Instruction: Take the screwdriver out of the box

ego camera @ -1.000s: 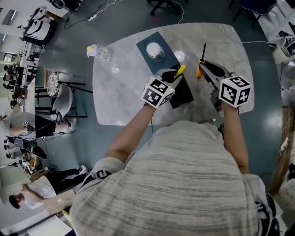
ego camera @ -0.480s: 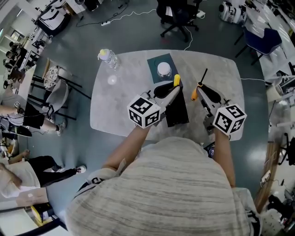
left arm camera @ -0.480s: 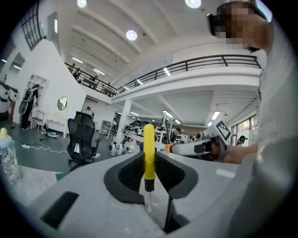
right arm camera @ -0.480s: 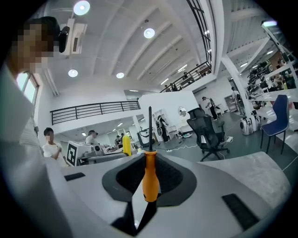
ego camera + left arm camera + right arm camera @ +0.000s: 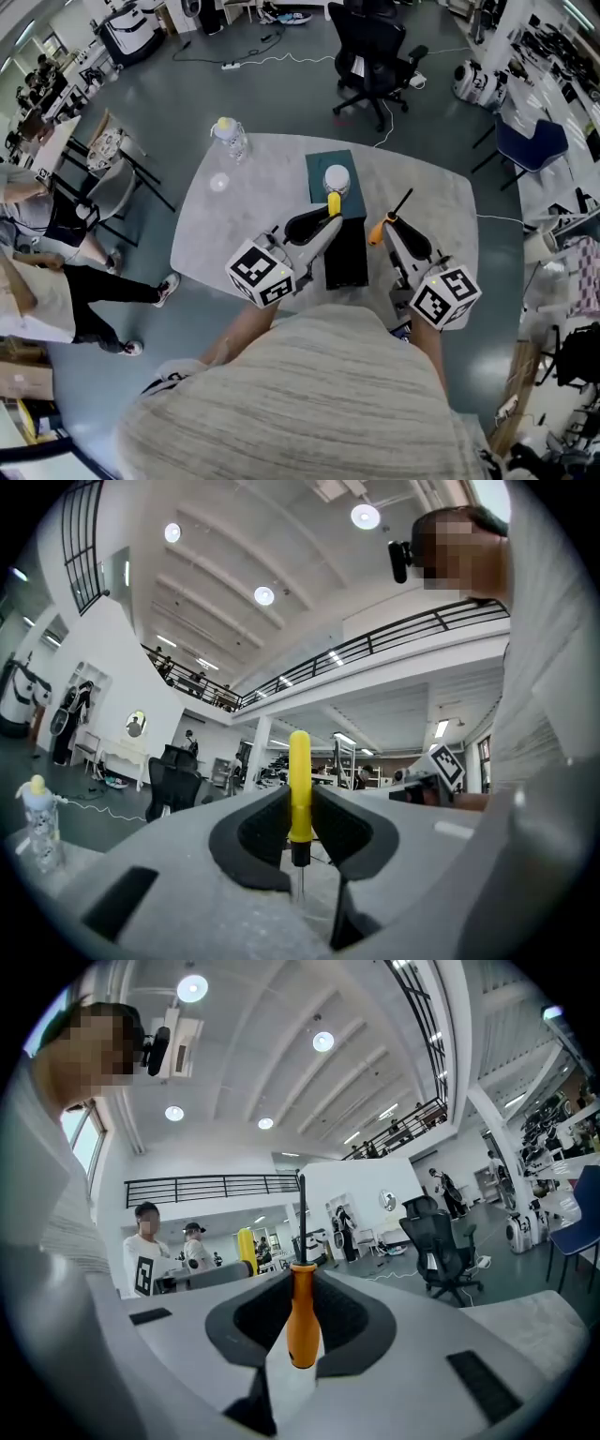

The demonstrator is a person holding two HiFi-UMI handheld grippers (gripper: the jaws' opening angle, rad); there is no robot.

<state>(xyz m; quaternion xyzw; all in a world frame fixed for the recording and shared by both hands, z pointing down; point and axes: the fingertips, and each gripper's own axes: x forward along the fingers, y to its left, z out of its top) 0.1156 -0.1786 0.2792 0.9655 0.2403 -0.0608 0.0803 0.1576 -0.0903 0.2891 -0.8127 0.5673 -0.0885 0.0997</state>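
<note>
- Between the left claw's (image 5: 298, 810) jaws stood the yellow screwdriver (image 5: 299, 771), pinched, its long axis crosswise to them.
- The right claw (image 5: 302, 1305) pinched an orange screwdriver (image 5: 302, 1335) likewise.
- The box (image 5: 345, 258) lay beneath, between both claws.

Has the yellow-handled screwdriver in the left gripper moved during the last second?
Yes. The yellow-handled screwdriver, clamped in the left gripper, has shifted from the far end of the black rectangular box toward the white round jar.
</note>
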